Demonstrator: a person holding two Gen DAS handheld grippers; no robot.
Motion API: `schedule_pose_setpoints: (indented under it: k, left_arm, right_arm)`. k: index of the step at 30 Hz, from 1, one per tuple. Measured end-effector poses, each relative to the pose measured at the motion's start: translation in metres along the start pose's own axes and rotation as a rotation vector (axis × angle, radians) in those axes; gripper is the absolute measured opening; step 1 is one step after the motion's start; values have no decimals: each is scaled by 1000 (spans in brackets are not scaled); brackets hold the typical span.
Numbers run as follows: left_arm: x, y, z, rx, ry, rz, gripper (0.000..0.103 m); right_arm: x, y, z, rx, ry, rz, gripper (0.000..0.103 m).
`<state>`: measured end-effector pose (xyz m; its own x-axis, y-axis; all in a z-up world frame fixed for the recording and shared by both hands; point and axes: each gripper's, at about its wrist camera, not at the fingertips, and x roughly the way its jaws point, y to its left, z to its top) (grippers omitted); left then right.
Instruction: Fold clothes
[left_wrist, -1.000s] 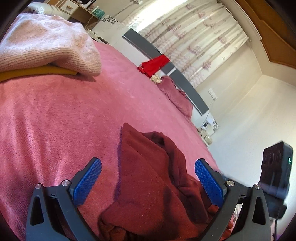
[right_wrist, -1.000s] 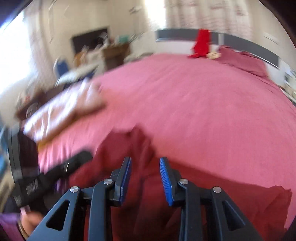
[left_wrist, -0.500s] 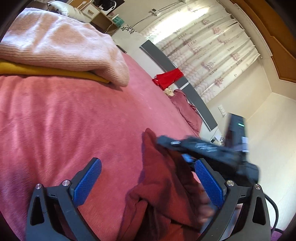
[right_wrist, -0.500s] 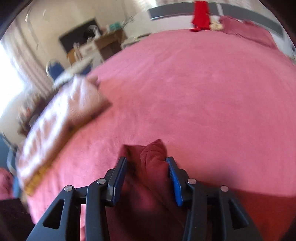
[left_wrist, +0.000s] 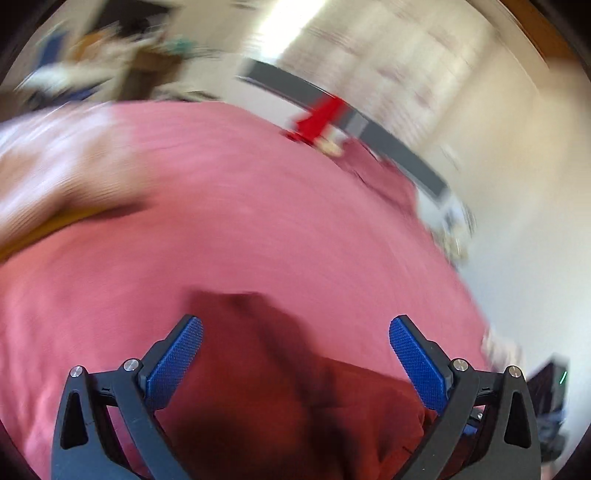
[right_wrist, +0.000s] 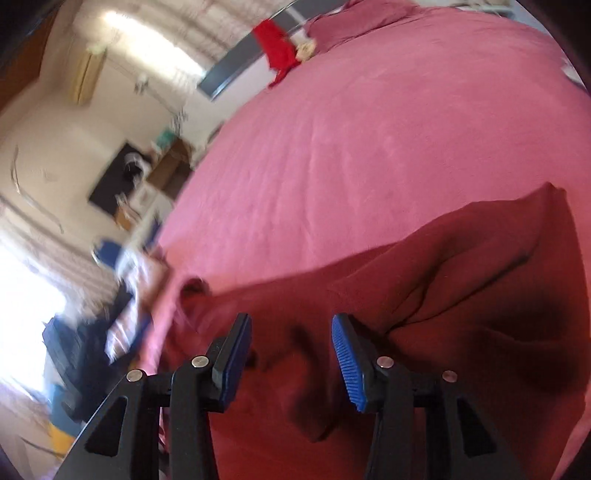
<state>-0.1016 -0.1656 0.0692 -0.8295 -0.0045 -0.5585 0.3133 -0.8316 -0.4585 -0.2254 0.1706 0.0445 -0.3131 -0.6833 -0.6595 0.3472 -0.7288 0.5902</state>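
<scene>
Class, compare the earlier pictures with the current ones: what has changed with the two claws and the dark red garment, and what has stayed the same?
The right claw, pinching a fold of the dark red garment half a second ago, now has its jaws apart. The garment lies more spread out on the pink bedspread. The left claw stays wide open, empty, above it. The bright red cloth is still at the bed's far end.

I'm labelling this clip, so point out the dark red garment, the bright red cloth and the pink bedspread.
dark red garment (right_wrist: 461, 295), right wrist view, on its wrinkled middle.
bright red cloth (right_wrist: 277, 40), right wrist view, on its upper part.
pink bedspread (left_wrist: 240, 229), left wrist view, on its bare centre.
</scene>
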Motion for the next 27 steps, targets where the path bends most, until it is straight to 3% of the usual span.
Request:
schedule_pose_setpoints:
  k: [1,3,4,9,10,11,13,15,18,19,20,21,24,27]
  left_arm:
    - [7,-5,-1,37,20,21,102]
    - [20,-15,-3,111,59,63,102]
    - [27,-20,-4,148,79,84,103]
    - [51,-41,-7,301,151,173,103]
    - [41,-41,-5,284,124,168,103]
    - [30,-40,-3,267,97,162,103]
    - [10,-40,2,233,44,150,103]
    - [3,-52,-5,267,63,104,103]
    - [16,-85,-38,521,155,145,103]
    - [21,-97,-51,615,188,165,103]
    - [22,-99,-56,643,210,174,103]
    - [21,-93,-55,623,224,173,103]
    - [14,-76,-51,550,260,169,103]
    - [-23,-46,-32,456,239,152,103]
  right_arm:
    - [5,-1,-2,-29,15,-44,41]
    - [13,-3,-5,-80,41,-130,18]
    - [9,-15,-6,-32,32,-160,0]
    - [-1,-41,-12,123,9,-74,0]
    - [-6,-32,-13,109,-12,-93,8]
    - [-11,-24,-13,96,-32,-113,31]
    - [-22,2,-16,16,-91,-126,32]
    - [-15,24,-17,-75,-74,-139,32]
    - [15,56,-24,-210,18,-184,31]
    - [24,59,-28,-244,57,-237,28]
    - [35,57,-33,-272,100,-306,26]
    - [37,51,-39,-293,126,-345,23]
    - [25,36,-44,-294,111,-298,22]
    - [-20,24,-52,-185,77,-231,27]
